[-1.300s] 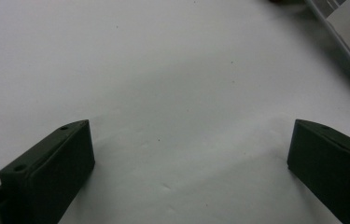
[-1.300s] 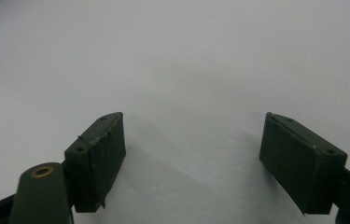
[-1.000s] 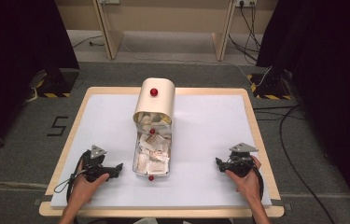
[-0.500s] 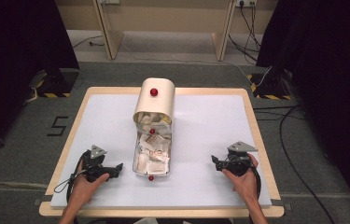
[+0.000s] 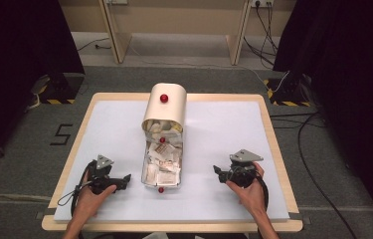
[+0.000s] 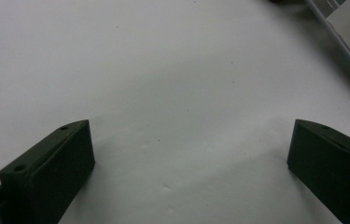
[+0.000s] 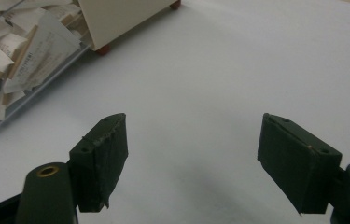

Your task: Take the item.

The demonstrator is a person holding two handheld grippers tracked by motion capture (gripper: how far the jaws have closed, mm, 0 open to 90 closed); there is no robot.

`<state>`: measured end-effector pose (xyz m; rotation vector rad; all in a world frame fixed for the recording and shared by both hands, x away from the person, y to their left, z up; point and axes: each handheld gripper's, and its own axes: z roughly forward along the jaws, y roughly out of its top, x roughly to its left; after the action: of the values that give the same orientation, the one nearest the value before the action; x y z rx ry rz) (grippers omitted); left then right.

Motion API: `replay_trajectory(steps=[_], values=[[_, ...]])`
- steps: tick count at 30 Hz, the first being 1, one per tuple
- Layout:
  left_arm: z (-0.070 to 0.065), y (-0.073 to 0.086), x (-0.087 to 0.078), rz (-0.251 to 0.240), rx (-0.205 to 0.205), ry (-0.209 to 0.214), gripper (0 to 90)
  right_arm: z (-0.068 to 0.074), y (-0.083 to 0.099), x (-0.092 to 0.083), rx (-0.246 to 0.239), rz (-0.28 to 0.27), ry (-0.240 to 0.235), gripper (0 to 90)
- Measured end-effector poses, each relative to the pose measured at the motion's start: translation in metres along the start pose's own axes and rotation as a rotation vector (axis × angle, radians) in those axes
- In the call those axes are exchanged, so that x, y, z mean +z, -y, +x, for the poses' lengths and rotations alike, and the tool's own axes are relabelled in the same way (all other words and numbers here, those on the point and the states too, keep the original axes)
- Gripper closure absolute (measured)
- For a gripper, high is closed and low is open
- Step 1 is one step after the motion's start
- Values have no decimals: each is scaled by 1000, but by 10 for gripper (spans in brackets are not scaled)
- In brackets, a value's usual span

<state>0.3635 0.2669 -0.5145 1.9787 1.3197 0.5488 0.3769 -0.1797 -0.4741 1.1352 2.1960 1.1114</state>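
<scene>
While both jaws gape, right gripper nears drawer.

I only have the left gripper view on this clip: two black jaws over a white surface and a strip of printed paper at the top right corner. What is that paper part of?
Observer: It lies in a clear tray full of paper slips, seen in the high view at the middle of the table.
Operator: Is the tray by itself?
Observer: No. Its far end sits under a cream, round-topped cover with a red knob.
Operator: Where is the other gripper?
Observer: The right gripper is on the tray's other side, apart from it, with its jaws open in the right gripper view.
</scene>
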Motion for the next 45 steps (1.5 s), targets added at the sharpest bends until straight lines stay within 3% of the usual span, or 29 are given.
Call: replay_trajectory(steps=[13,30,45], values=[[0,0,0,0,0,0,0,35,-19,8,-56,-26,-78,275],[0,0,0,0,0,0,0,55,-34,3,-104,-70,-120,332],[0,0,0,-3,-3,0,0,85,-52,-2,-171,-108,-192,356]])
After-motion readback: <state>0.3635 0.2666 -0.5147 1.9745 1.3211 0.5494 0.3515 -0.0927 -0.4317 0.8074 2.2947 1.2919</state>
